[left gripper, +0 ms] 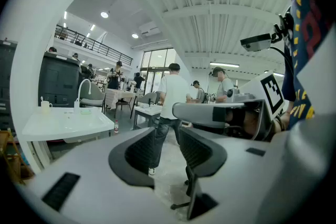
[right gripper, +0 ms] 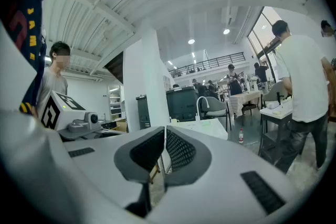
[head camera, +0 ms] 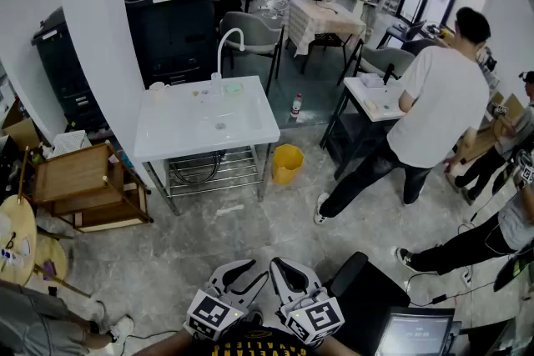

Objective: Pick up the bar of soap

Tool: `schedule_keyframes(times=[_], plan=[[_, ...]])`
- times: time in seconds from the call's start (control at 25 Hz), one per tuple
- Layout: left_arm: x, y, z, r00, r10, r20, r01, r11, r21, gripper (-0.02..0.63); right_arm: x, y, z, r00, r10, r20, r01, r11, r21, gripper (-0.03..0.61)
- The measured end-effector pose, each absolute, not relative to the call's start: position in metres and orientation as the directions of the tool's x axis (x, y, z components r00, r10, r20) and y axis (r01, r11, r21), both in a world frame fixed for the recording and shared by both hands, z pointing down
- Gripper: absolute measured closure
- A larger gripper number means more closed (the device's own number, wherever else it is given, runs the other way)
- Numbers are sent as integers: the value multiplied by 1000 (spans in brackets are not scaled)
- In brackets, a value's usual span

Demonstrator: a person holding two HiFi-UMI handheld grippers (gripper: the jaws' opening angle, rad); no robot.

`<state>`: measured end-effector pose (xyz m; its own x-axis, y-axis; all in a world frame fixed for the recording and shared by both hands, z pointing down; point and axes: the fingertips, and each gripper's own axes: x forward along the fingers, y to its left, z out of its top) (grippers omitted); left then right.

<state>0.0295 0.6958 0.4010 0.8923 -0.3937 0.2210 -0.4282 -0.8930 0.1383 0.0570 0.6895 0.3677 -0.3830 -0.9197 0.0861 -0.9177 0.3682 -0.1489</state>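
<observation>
Grey stone flooring is running through a busy hall, where a white sink unit [head camera: 171,142] with a gooseneck faucet [head camera: 220,54] is standing well ahead of both grippers. Just beside that faucet is lying what is probably the bar of soap [head camera: 233,86], small and pale green. It is likely light, hard and slick when wet, so pinching its long flat sides seems safest. Jaws of the left gripper [head camera: 243,268] are standing apart on nothing; the right gripper [head camera: 286,267] is showing its jaws pressed together, empty. No writing is reading clearly.
</observation>
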Motion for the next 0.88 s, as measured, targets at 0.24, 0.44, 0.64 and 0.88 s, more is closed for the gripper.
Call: schedule_keyframes(times=[0.24,0.44,0.64,0.88], plan=[[14,661,400,889,-403,217,-438,-886,150,459,48,658,373,-378,-919,110,-919,358,-163,554],[8,614,396,891,-402,209,-438,-882,173,459,44,615,370,-360,-925,120,-928,342,-149,555],[4,568,399,905,-375,202,-409,-898,162,457,43,571,370,-329,-940,93,-934,309,-176,554],[-15,507,384,913,-368,175,-391,-911,128,457,37,518,358,-240,-965,108,-965,225,-137,551]])
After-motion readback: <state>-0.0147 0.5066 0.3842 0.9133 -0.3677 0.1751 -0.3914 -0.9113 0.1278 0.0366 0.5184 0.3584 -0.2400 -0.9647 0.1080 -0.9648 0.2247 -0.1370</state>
